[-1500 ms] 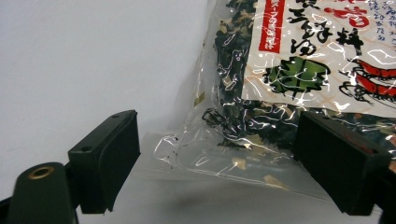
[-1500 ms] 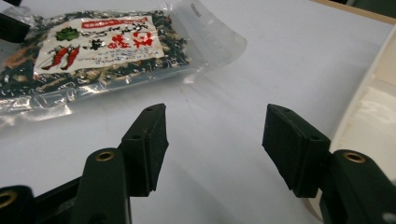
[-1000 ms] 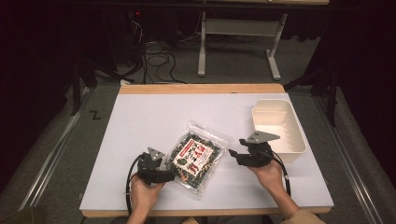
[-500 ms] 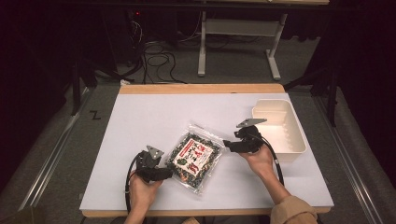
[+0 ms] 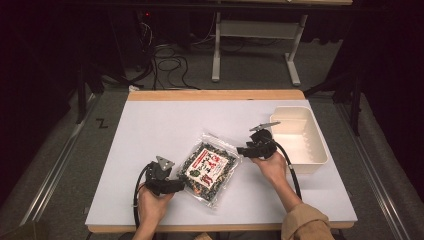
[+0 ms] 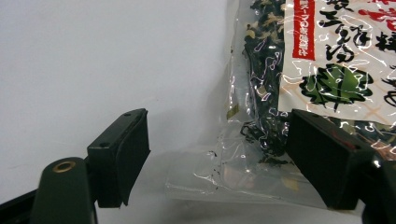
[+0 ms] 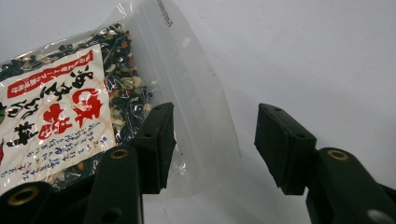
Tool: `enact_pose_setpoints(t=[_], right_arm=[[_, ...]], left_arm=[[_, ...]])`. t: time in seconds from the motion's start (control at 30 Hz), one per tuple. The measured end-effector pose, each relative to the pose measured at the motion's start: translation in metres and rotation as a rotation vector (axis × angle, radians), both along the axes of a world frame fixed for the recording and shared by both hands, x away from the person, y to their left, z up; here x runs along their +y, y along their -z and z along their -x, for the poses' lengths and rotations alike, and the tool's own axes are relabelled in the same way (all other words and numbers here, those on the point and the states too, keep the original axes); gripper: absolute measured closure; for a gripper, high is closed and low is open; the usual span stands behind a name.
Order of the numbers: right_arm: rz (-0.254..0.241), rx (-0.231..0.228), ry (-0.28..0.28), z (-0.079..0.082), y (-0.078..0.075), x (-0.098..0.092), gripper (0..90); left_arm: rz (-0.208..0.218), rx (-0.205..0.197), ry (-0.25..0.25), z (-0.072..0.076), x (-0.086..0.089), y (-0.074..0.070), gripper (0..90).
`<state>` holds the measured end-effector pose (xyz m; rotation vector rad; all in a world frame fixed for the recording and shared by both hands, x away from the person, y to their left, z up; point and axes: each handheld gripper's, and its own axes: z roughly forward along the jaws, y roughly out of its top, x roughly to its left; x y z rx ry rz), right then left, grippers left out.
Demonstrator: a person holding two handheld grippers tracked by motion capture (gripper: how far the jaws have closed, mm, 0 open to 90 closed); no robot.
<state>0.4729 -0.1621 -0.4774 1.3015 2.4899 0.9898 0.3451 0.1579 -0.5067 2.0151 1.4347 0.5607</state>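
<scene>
High view: we see a white desk [image 5: 165, 125] with a clear packet of dried greens [image 5: 208, 169] lying flat at the lower centre of the frame, its printed label facing up. The left tongs [image 5: 176, 186], held in a hand at the lower left, sit at the packet's lower-left edge. The right tongs [image 5: 241, 150], held in a hand right of centre, sit at the packet's upper-right corner. A cream tray [image 5: 316, 151] stands at the right of the frame, just beside the right tongs.

Left gripper view: we see the left tongs [image 6: 217, 158] wide open, gripping nothing. The packet [image 6: 299, 93] fills the right half of the frame; its clear sealed edge lies on the desk between the two jaws, and the right jaw overlaps the packet's dark contents.

Right gripper view: we see the right tongs [image 7: 212, 144] wide open, gripping nothing. The packet [image 7: 88, 112] lies at the left of the frame; its clear corner reaches into the gap between the jaws, and the left jaw overlaps the packet's edge.
</scene>
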Motion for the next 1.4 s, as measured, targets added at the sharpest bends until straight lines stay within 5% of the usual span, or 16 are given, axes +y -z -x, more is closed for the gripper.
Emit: enact_pose_setpoints(t=[0.13,0.2,0.33,0.4,0.53,0.8,0.97,1.1,1.4], right_arm=[[-0.026,0.040,-0.009,-0.003,0.005,0.001,53.6],[-0.076,0.099,-0.038,-0.005,0.009,0.003,61.1],[-0.087,0.100,-0.046,-0.002,0.009,0.006,67.5],[-0.153,0.126,-0.057,-0.003,0.006,0.001,76.8],[-0.150,0.101,-0.071,-0.001,0.003,0.000,87.6],[-0.136,0.120,-0.085,0.001,0.007,-0.002,89.6],[-0.145,0.081,-0.097,0.004,0.001,-0.002,89.8],[-0.185,0.032,-0.110,0.008,-0.006,-0.002,89.9],[-0.187,-0.025,-0.144,0.013,-0.030,-0.007,89.9]], left_arm=[[0.000,0.000,-0.001,0.000,0.000,0.000,22.1],[0.001,-0.002,-0.002,0.000,-0.001,0.001,22.2],[0.013,-0.005,-0.002,0.000,0.001,0.001,22.4],[0.020,0.004,-0.003,0.000,0.001,0.003,22.5],[-0.005,0.031,0.008,-0.002,-0.002,0.007,23.6],[0.005,0.024,0.007,-0.001,-0.001,0.007,24.3],[0.000,0.003,0.006,0.001,-0.002,0.007,25.8],[0.035,-0.008,0.003,0.002,0.002,0.006,26.6],[0.103,-0.036,0.014,0.006,0.004,0.002,26.7]])
